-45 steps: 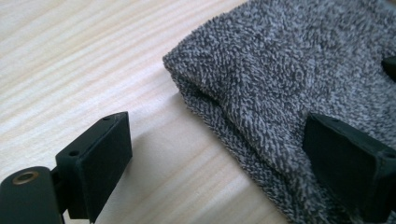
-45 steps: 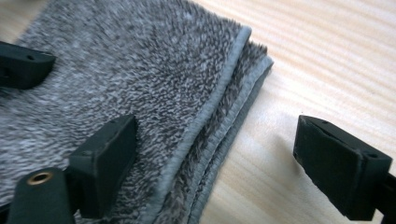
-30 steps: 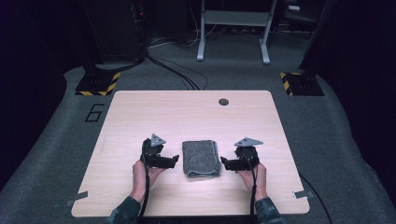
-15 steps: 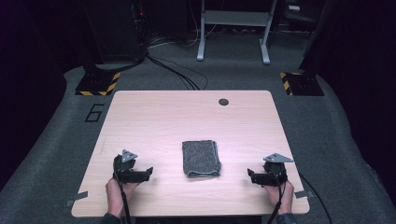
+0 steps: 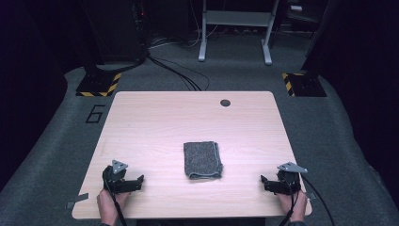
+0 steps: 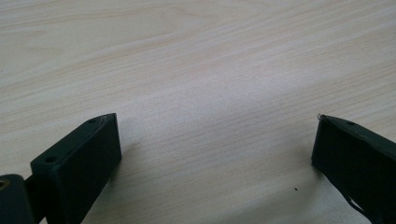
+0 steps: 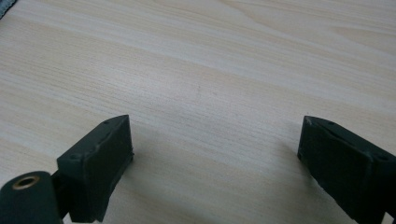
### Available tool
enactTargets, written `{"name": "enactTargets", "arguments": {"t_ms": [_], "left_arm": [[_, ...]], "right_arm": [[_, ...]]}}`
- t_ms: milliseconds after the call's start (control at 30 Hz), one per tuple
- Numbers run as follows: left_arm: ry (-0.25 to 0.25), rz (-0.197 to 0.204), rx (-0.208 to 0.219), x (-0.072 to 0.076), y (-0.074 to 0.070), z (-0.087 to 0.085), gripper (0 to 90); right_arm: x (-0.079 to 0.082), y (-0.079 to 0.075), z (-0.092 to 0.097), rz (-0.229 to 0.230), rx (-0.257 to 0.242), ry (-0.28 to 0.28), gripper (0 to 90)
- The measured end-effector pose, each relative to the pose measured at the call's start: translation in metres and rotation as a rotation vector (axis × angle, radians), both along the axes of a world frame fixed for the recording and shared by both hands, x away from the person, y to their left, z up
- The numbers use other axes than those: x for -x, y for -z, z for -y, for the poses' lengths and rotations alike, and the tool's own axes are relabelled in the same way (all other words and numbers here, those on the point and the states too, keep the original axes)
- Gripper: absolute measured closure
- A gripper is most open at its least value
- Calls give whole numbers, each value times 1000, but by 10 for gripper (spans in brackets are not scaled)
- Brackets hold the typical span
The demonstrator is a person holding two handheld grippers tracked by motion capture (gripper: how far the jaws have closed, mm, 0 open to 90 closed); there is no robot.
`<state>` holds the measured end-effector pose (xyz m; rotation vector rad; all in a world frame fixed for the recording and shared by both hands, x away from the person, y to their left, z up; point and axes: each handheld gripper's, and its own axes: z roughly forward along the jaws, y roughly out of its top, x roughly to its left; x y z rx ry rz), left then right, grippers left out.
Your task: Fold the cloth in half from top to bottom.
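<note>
Table point(image 5: 188, 117) | left hand-held gripper point(image 6: 215, 154) just opened wide, empty | right hand-held gripper point(image 7: 215, 149) wide, empty

High view above table point(image 5: 155, 117), gripper views close, sharing tabletop

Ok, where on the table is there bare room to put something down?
Nearly everywhere. The far half of the table, from the folded grey cloth to the round hole, is bare. So are the strips between the cloth and the left gripper, and the cloth and the right gripper. Only the near corners are taken.
</note>
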<state>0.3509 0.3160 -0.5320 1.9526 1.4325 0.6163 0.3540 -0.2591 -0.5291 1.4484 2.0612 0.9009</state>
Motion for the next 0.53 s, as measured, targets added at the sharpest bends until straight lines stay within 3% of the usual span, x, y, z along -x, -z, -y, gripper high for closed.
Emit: {"name": "enactTargets", "arguments": {"t_ms": [533], "left_arm": [[-33,5,1,-4,1,3,0]], "right_arm": [[-4,0,1,-9,-8,-4,61]]}}
